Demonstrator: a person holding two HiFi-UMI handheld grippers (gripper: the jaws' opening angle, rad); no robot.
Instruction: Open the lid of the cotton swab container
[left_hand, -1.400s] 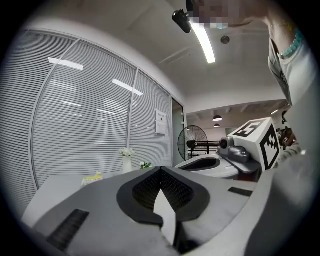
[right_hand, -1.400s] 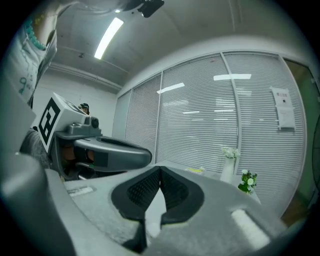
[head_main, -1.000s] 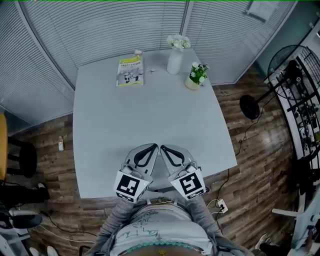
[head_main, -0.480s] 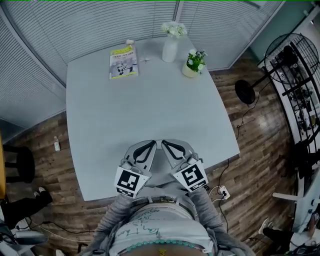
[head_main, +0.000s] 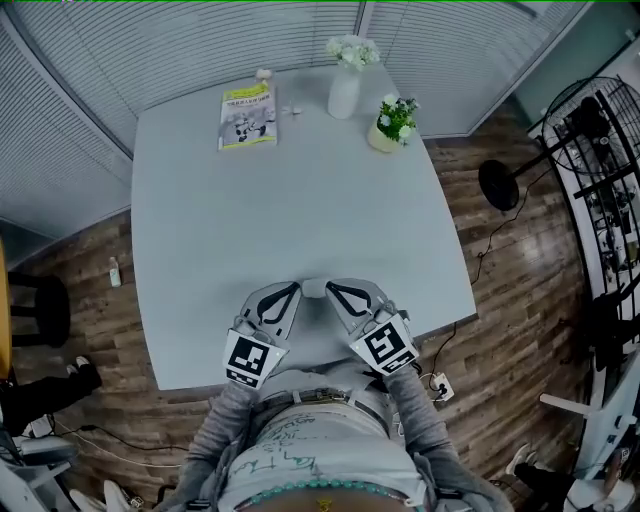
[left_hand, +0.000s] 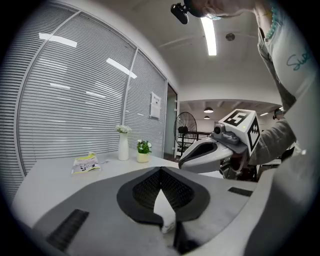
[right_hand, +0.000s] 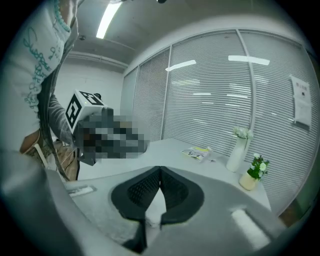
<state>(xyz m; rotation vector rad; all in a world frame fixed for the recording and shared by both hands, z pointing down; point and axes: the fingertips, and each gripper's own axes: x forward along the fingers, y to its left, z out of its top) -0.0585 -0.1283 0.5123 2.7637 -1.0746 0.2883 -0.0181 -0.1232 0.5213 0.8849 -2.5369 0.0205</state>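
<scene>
I am standing at the near edge of the bench (head_main: 300, 220), holding my left hand-held gripper (head_main: 295, 290) and right hand-held gripper (head_main: 332, 290) low over it. Their tips are nearly meeting, and both have their jaws pressed together on nothing. A booklet (head_main: 247, 116) is lying at the far edge. Just beside it is sitting what I am taking for the cotton swab container (head_main: 264, 74), too small to be sure of. I am judging the reach not yet begun. Next I am needing to stretch across, parting the jaws.

Far side of the bench (head_main: 300, 210): booklet (head_main: 247, 116) at left, vase (head_main: 344, 92) to its right, potted plant (head_main: 385, 130) just right and nearer. Near edge: left tool (head_main: 297, 289) and right tool (head_main: 329, 289), side by side.
</scene>
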